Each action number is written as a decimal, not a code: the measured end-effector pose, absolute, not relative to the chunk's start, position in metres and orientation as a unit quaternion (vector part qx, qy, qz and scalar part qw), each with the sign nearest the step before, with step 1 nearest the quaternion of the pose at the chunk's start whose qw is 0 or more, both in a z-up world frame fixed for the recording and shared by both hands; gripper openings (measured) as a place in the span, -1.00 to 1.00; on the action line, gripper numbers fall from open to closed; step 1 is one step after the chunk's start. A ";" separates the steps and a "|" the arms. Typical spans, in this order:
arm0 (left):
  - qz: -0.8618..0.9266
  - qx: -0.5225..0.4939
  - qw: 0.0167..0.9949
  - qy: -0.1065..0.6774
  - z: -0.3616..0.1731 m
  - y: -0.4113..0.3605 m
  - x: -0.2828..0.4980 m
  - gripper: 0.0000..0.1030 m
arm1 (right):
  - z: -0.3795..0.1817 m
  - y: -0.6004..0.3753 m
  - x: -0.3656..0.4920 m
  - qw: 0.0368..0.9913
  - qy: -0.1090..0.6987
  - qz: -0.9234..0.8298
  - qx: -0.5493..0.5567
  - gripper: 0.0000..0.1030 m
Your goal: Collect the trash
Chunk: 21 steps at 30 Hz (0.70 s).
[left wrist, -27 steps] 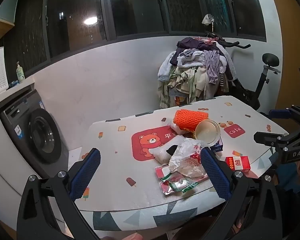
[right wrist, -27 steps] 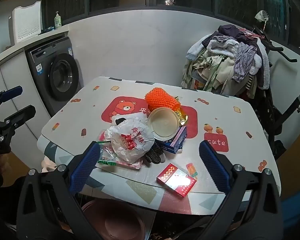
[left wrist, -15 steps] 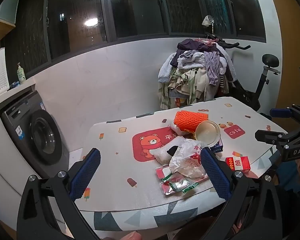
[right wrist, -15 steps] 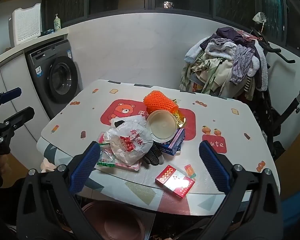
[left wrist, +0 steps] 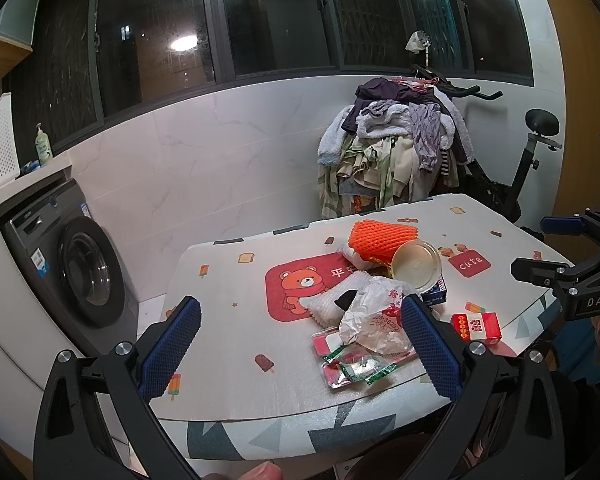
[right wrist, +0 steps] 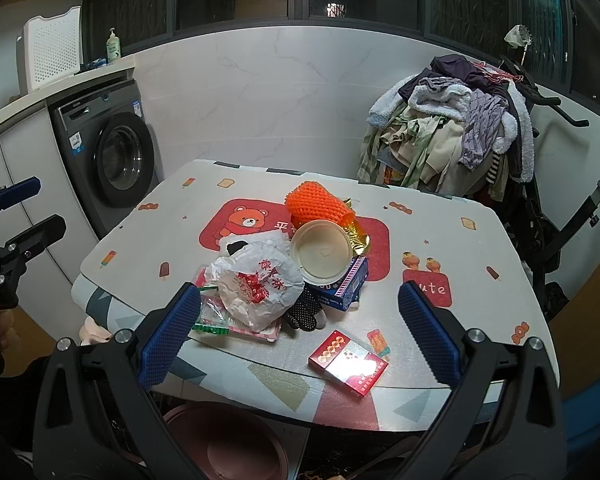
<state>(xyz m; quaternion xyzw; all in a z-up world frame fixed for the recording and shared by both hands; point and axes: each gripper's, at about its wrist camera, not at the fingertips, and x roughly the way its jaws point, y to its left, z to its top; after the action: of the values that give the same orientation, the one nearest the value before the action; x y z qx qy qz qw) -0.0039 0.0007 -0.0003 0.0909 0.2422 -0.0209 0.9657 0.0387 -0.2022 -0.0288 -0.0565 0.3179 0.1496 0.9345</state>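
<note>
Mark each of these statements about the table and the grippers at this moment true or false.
1. Both the left gripper and the right gripper are open and empty. True.
2. The red box lies apart from the trash pile, near the table edge. True.
3. The orange foam net lies on the floor. False: it lies on the table, behind the round lid.
4. The crumpled plastic bag is held by the right gripper. False: it rests on the table, untouched.
5. A washing machine stands beside the table. True.
</note>
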 end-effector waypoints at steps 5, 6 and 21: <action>-0.021 0.090 0.966 0.243 -0.001 0.001 -0.004 0.90 | -0.031 -0.200 0.039 0.935 0.318 0.149 -0.057 0.89; -0.021 0.089 0.966 0.243 -0.001 0.001 -0.004 0.90 | -0.031 -0.200 0.039 0.935 0.318 0.149 -0.057 0.89; -0.022 0.091 0.966 0.242 -0.001 0.003 -0.006 0.90 | -0.028 -0.203 0.038 0.935 0.317 0.147 -0.058 0.89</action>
<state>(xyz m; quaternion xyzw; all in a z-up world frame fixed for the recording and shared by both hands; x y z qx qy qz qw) -0.0058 0.0028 -0.0014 0.0907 0.2420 -0.0225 0.9658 0.0378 -0.2027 -0.0280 -0.0582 0.3168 0.1474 0.9352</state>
